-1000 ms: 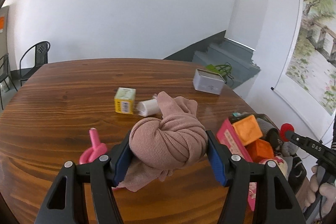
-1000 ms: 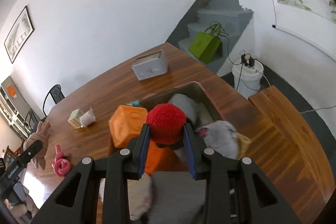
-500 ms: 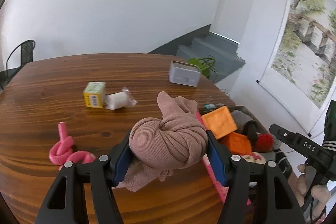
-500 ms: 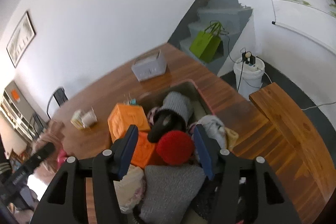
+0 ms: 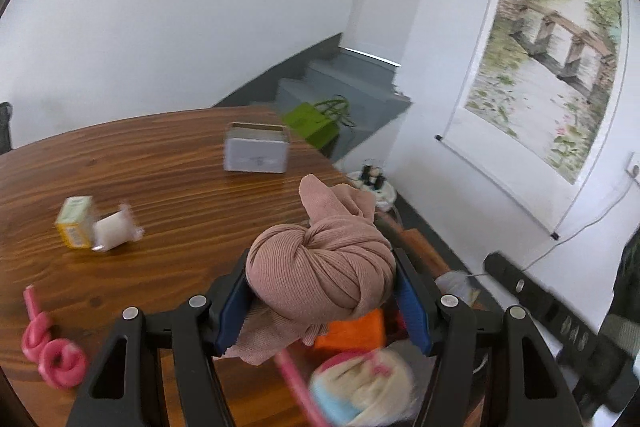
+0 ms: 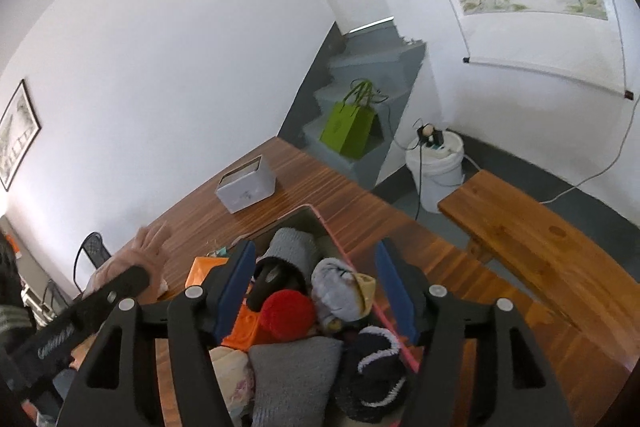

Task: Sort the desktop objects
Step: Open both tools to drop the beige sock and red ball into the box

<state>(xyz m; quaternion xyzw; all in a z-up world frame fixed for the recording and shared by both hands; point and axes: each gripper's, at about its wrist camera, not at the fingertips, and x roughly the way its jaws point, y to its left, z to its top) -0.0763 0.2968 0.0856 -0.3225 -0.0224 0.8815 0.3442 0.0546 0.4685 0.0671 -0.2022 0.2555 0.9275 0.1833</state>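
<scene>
Since a second ago the right gripper (image 6: 316, 291) has released one red pompom (image 6: 286, 313) into the bin (image 6: 320, 215), jaws opening; the left gripper (image 5: 320, 303) clamps one knotted pink cloth (image 5: 320, 279) above two orange blocks (image 5: 352, 335).

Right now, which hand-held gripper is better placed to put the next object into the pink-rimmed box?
Left. The left hand-held gripper grips the knotted pink cloth near the box. The right hand-held gripper is opening and empty above it.

Left gripper (image 5: 320, 301) jaws clamp a bundle; right gripper (image 6: 316, 293) jaws opening, empty.
</scene>
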